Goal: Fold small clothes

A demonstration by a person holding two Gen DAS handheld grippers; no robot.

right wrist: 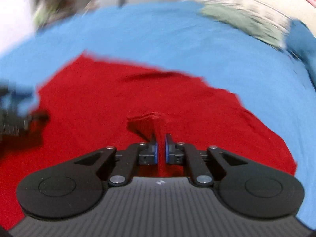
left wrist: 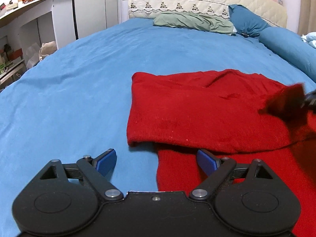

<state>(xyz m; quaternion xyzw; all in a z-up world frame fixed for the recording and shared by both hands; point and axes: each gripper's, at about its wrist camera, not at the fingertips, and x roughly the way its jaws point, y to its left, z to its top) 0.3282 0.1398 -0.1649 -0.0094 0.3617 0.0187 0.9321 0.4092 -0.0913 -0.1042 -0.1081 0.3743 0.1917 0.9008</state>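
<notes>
Sweater [left wrist: 197,114] lies folded across the bed [left wrist: 79,79], right of my released left hand-held gripper [left wrist: 156,161]. My right hand-held gripper [right wrist: 161,150] pinches its cloth.

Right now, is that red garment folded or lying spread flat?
Partly folded: the red garment has one layer doubled over another, and the right gripper pinches an edge.

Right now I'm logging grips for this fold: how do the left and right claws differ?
The left claw is open and holds nothing; the right claw is shut on a pinch of the red garment. The left sits at the garment's edge over the blue sheet; the right sits over the garment. Both have blue pads.
</notes>
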